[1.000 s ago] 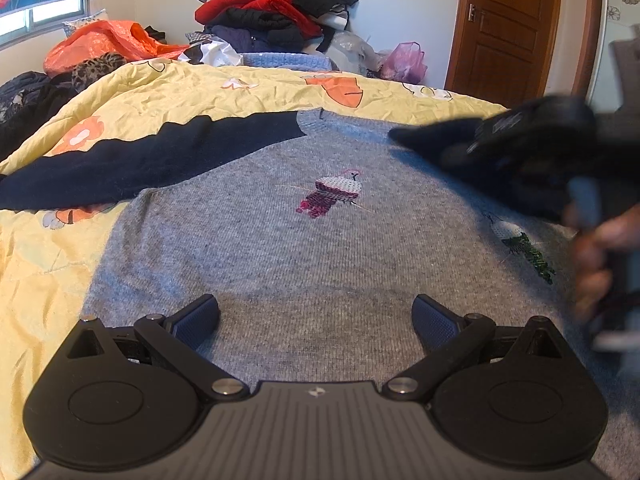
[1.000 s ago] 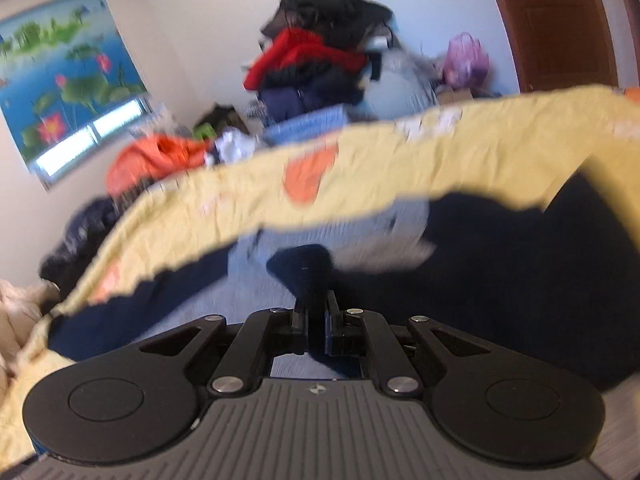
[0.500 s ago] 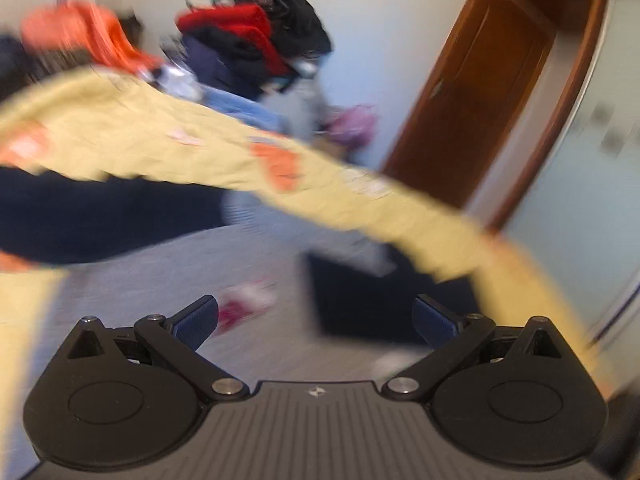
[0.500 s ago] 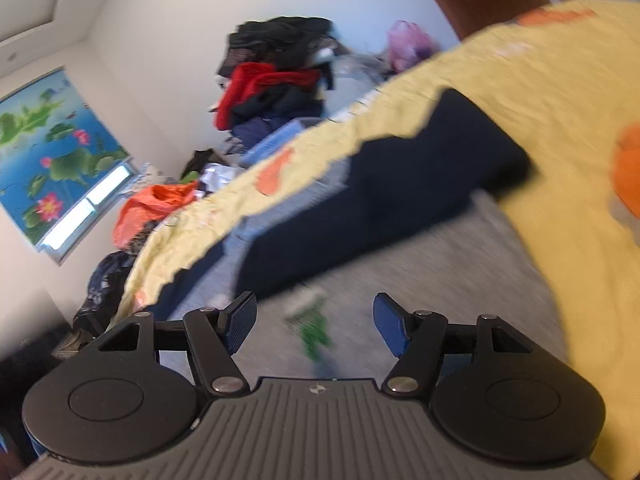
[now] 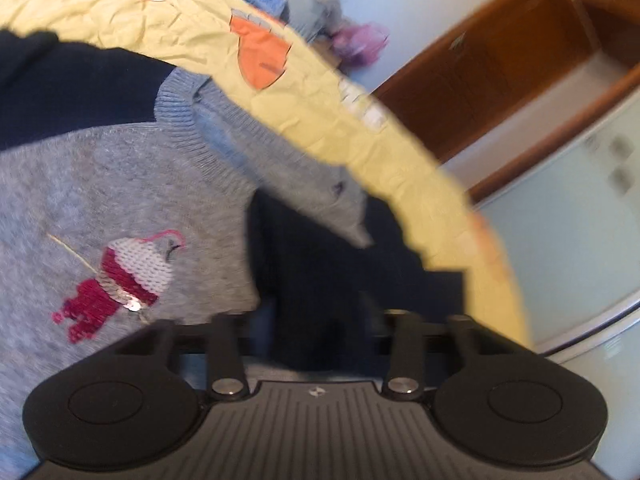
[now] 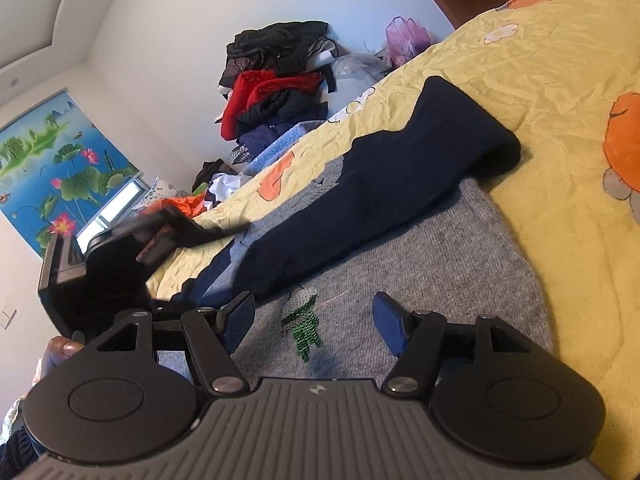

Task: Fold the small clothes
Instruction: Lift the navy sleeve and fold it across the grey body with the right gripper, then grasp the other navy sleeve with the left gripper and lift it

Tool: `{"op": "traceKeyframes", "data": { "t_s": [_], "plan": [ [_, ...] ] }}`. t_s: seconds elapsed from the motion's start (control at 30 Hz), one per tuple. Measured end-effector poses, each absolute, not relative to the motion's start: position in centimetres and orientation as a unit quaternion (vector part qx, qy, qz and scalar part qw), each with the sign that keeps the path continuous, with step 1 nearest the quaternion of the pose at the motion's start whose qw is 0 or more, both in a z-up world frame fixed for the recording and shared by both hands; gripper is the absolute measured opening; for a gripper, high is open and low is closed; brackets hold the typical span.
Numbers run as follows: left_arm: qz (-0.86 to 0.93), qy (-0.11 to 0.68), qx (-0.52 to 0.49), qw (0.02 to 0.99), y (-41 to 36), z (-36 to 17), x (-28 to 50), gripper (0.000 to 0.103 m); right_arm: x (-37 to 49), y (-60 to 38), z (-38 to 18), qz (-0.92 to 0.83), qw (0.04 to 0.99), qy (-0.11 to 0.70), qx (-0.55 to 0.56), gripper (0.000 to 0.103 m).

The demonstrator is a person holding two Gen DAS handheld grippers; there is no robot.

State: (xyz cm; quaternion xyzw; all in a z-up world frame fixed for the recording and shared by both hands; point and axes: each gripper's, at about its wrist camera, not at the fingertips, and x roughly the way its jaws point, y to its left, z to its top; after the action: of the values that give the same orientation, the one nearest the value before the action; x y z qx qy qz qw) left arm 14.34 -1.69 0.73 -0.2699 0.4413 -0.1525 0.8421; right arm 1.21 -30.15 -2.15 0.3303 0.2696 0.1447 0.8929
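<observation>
No readable labels anywhere. My left gripper (image 5: 320, 320) jaws have just been closing around the navy sleeve (image 5: 340, 272), grip unclear through blur. Right gripper (image 6: 316, 320) jaws apart over the grey sweater (image 6: 420, 256) on the bed (image 6: 560, 80).

1 sweater (image 6: 420, 248), 2 navy sleeves (image 6: 380, 188), 2 grippers (image 6: 314, 320), 1 clothes pile (image 6: 276, 80), 1 door (image 5: 500, 76).
</observation>
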Motion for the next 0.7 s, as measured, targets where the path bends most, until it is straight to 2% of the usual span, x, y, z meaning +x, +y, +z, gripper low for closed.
{"op": "traceKeyframes", "data": {
  "t_s": [0.07, 0.13, 0.4, 0.6, 0.7],
  "plan": [
    [-0.144, 0.439, -0.243, 0.853, -2.1, 0.7, 14.3, 0.015, 1.2, -30.1, -2.2, 0.146, 0.893, 0.269, 0.33, 0.068],
    [-0.136, 0.44, -0.22, 0.86, -2.3, 0.9, 14.4, 0.007, 1.2, -30.0, -2.1, 0.146, 0.893, 0.269, 0.329, 0.068],
    [-0.125, 0.369, -0.117, 0.913, 0.4, 6.0, 11.5, 0.005, 1.2, -29.9, -2.1, 0.147, 0.894, 0.269, 0.328, 0.068],
    [-0.048, 0.388, -0.094, 0.915, 6.4, 4.0, 11.0, 0.005, 1.2, -29.9, -2.1, 0.147, 0.894, 0.269, 0.327, 0.069],
    [-0.04, 0.4, -0.097, 0.91, 6.9, 2.7, 10.9, 0.005, 1.3, -29.9, -2.1, 0.147, 0.895, 0.271, 0.324, 0.069]
  ]
}}
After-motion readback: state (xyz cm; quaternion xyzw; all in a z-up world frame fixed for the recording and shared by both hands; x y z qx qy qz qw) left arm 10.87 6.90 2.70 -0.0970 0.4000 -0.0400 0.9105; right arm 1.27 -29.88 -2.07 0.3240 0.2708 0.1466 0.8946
